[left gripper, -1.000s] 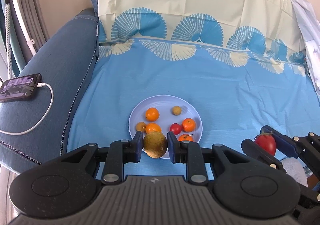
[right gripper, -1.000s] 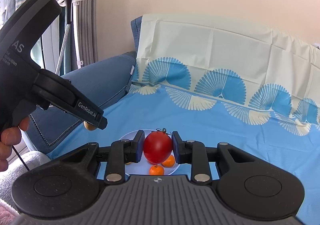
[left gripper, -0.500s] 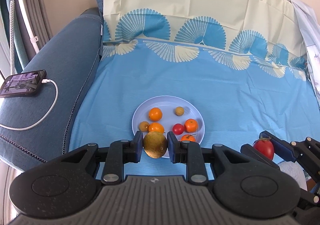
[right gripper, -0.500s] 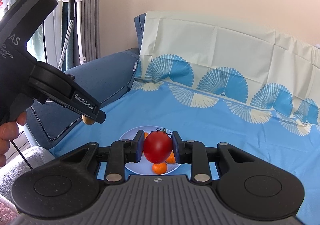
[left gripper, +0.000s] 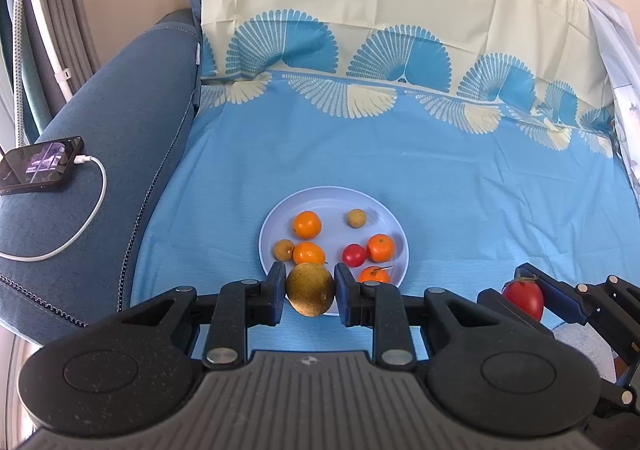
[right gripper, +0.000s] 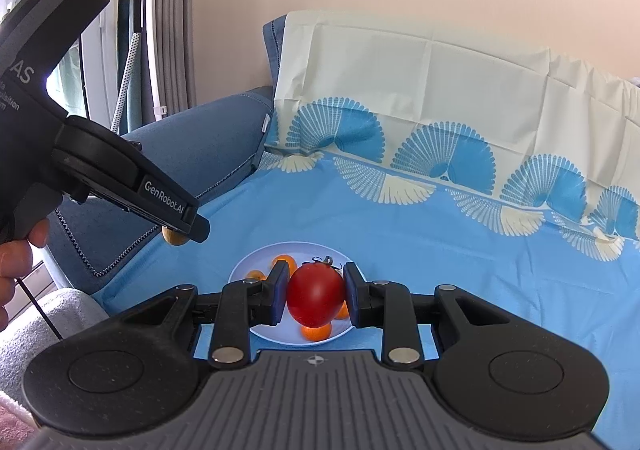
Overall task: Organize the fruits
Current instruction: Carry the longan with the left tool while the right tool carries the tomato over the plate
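A pale blue plate [left gripper: 384,210] lies on the blue sheet with several small oranges [left gripper: 307,224], a small red tomato [left gripper: 354,255] and two brown longans [left gripper: 356,218] on it. My left gripper [left gripper: 310,293] is shut on a brownish-green round fruit [left gripper: 310,293], held above the plate's near rim. My right gripper [right gripper: 316,300] is shut on a large red tomato [right gripper: 316,300], raised over the near side of the plate [right gripper: 244,270]. In the left wrist view the right gripper [left gripper: 524,296] hangs to the right of the plate. The left gripper [right gripper: 176,228] shows at left in the right wrist view.
A blue sofa arm [left gripper: 120,130] at left carries a phone [left gripper: 40,164] on a white charging cable [left gripper: 88,218]. The patterned sheet [left gripper: 400,154] covers the seat and backrest. A garment steamer stand [right gripper: 148,30] and curtains are at far left. A hand [right gripper: 16,262] holds the left gripper.
Both views have shifted slightly; the plate sits a little farther right in the left wrist view. Both grippers keep hold of their fruits.
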### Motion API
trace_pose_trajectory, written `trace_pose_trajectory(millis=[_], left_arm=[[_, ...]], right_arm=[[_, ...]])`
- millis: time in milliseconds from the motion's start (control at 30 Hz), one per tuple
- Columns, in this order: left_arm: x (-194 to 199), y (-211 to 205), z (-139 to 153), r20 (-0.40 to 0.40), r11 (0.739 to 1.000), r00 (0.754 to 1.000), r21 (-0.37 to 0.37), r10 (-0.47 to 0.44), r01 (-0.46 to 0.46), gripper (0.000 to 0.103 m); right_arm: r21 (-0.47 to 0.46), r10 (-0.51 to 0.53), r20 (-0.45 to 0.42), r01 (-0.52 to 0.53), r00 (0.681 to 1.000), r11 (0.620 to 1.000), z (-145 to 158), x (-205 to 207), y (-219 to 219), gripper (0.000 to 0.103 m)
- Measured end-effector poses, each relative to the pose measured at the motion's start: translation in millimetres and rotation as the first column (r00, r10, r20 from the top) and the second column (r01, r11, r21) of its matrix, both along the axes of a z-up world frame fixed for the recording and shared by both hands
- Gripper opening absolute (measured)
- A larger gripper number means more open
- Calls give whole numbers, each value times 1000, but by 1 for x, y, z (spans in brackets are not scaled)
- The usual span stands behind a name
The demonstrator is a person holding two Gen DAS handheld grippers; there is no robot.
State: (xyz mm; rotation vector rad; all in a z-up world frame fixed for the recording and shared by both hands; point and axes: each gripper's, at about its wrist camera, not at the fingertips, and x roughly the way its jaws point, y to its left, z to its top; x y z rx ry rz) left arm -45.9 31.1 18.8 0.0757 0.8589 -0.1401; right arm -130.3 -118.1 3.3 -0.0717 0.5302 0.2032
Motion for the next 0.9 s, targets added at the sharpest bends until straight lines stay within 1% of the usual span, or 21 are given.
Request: trace_pose_trajectory(millis=[200, 300, 400, 500, 700, 900], left_arm=[[10, 2, -6, -19, 1000, 1000, -13, 6, -6, 28], [18, 6, -12, -33, 1000, 999, -26, 8, -9, 28], [31, 7, -21, -56, 1000, 998, -21, 17, -18, 28], [49, 6, -34, -95, 1000, 995, -16, 22, -23, 28], [90, 2, -64, -166, 1000, 986, -12, 22, -24, 28], [131, -4, -96, -219, 1000, 975, 11, 20, -18, 28]], right_arm=[[-2, -3, -23, 3, 1000, 1000, -6, 9, 1, 31], [-5, -6, -36, 6, 999, 1000, -11, 18, 2, 31], [-3, -10, -53, 9, 999, 1000, -19, 31, 4, 31], [-7, -23, -70, 23, 997, 1000, -29, 47, 6, 31], [-4, -17, -115, 17, 993, 1000, -52, 88, 8, 31], [-15, -3, -176, 0, 984, 1000, -83, 133, 10, 31]])
